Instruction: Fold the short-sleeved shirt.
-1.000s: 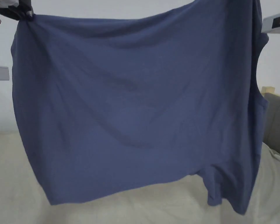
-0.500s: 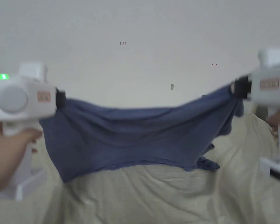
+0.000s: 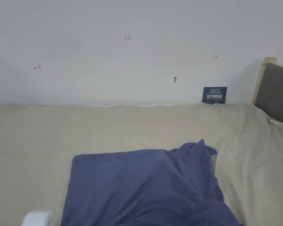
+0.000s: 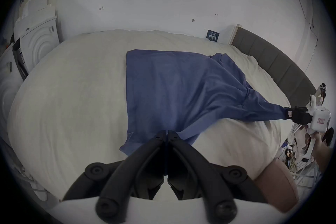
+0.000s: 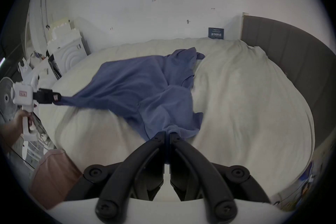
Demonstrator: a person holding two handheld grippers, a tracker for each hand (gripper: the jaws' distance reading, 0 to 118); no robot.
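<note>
A blue short-sleeved shirt (image 3: pixel 144 188) lies spread over the cream bed (image 3: pixel 34 141), its far edge flat and its far right corner bunched up. My left gripper (image 4: pixel 167 132) is shut on the shirt's (image 4: pixel 174 86) near edge. My right gripper (image 5: pixel 167 134) is shut on another near corner of the shirt (image 5: pixel 145 86). The cloth runs taut between the two. The right gripper (image 4: pixel 289 113) shows far right in the left gripper view. At the left of the right gripper view is the left gripper (image 5: pixel 59 97). A white part of a gripper body (image 3: pixel 36 218) peeks in at the head view's bottom left.
A grey headboard (image 3: pixel 275 91) stands at the bed's right end. A white wall (image 3: pixel 138 59) runs behind the bed, with a dark sign (image 3: pixel 214 95) leaning on it. White foam packing (image 4: pixel 36 38) stands left of the bed. A fan (image 5: pixel 5 95) and clutter lie on the floor.
The shirt, held up high in front of me a second ago, has come down onto the bed. Both grippers have dropped low and toward me, still holding it.
</note>
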